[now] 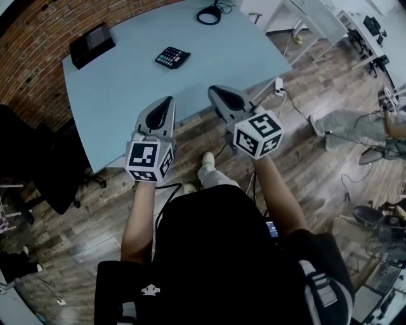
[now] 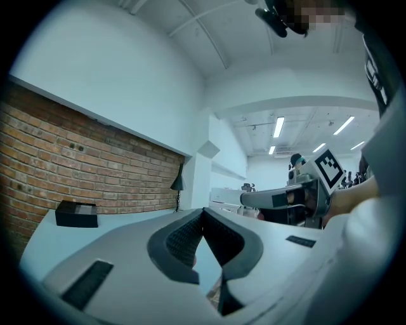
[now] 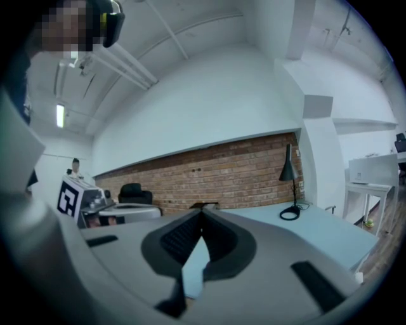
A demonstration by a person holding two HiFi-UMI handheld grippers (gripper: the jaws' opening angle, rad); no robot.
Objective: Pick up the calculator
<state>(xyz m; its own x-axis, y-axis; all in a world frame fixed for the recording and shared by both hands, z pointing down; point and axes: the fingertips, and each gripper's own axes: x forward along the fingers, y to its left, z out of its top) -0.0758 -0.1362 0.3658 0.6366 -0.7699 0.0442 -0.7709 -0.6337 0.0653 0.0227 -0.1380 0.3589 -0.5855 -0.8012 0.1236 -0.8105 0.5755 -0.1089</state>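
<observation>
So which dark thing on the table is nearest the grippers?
The calculator, with coloured keys; the black box is farther, at the left corner, the lamp base at the far edge.

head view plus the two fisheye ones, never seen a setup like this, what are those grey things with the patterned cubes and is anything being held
No robot here: a person stands at a pale blue table, holding a two-jaw tool in each hand. The head view is from a camera on the person's head, looking down at the left gripper and right gripper; each bears a marker cube. The other two pictures come from cameras riding on those tools, looking along their jaws. In both, the jaws are shut with nothing between them. On the table are the calculator, a black box and a desk lamp. Neither gripper touches the calculator.
</observation>
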